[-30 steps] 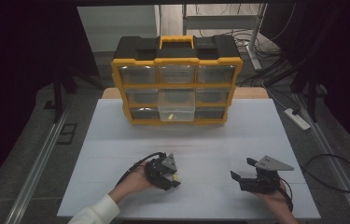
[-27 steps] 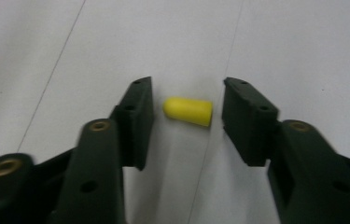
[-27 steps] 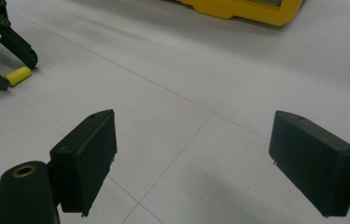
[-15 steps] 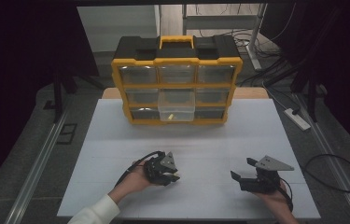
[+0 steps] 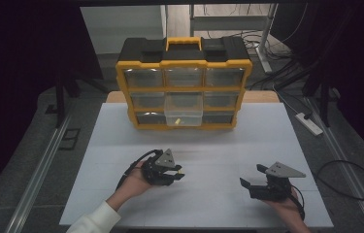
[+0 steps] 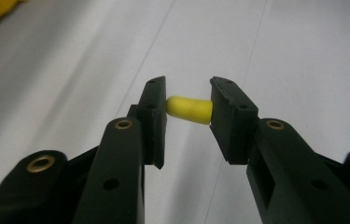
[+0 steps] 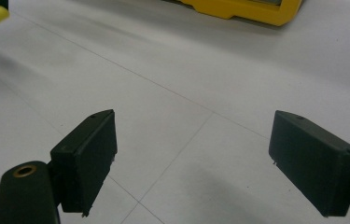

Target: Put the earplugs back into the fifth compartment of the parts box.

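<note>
One small yellow plug, rounded at one end and soft-looking like foam, sits pinched between the two black jaws of the left gripper, near their tips. Its long axis runs straight across the gap from jaw to jaw; the rounded end meets the left-hand jaw in the left gripper view and the flatter end presses against the right-hand one. The jaws are closed down to the plug's length, so a narrow gap remains with the plug bridging it. Those jaws are matte black plastic blocks with small screw holes, on arms with brass-coloured rivets.

In the high view the left gripper is held low over the white table, left of centre, and a speck of yellow shows at its tips. The right gripper is well apart to the right, jaws spread wide and holding nothing; its own view shows bare white tabletop with thin seam lines between them. A yellow and black drawer cabinet stands at the table's far edge, its middle bottom drawer of clear plastic pulled out
</note>
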`<state>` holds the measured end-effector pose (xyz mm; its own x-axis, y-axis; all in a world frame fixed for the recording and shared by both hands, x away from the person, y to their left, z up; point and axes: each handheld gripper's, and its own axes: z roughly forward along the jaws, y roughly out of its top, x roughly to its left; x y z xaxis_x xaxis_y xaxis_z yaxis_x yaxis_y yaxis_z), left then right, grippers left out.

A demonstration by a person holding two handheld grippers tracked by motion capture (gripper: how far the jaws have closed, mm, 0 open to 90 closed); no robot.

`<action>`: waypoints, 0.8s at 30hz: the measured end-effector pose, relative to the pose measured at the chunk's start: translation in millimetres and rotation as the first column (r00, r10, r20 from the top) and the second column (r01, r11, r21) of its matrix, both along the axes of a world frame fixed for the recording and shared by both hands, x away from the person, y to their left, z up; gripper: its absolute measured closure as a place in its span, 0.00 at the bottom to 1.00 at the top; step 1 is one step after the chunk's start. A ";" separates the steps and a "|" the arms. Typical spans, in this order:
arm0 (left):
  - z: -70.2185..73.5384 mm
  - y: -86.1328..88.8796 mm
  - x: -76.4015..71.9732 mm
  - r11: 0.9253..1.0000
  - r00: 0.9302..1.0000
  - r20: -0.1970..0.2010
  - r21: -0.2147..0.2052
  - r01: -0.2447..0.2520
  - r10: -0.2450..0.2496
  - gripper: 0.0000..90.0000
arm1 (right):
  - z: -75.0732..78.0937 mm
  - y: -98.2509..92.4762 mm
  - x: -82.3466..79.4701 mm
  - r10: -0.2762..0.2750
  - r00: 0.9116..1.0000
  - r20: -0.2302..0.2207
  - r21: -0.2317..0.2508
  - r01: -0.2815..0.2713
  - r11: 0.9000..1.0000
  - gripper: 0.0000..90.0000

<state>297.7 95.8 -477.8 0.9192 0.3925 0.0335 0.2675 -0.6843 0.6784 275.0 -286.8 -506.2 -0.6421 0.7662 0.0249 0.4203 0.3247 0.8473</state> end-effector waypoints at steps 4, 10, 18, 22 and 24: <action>7.1 3.0 0.3 0.999 1.000 0.015 -0.037 -0.024 0.025 0.74 | -0.1 0.1 0.0 -0.001 1.000 -0.004 -0.004 0.001 1.000 0.18; 20.7 8.3 4.8 0.995 0.998 0.033 -0.083 -0.058 0.060 0.74 | -0.5 0.7 0.2 -0.001 1.000 -0.005 -0.007 0.001 1.000 0.18; 40.8 14.2 15.4 0.984 0.994 0.044 -0.154 -0.091 0.099 0.73 | -0.5 0.2 0.1 0.000 1.000 -0.007 -0.006 0.000 1.000 0.17; 54.9 18.7 23.1 0.974 0.991 0.052 -0.196 -0.112 0.124 0.73 | -0.8 0.2 0.3 0.001 1.000 -0.008 -0.007 -0.001 1.000 0.17; 61.0 21.0 25.9 0.969 0.990 0.054 -0.215 -0.120 0.134 0.73 | -0.7 0.1 0.2 0.003 1.000 -0.005 -0.007 -0.003 1.000 0.17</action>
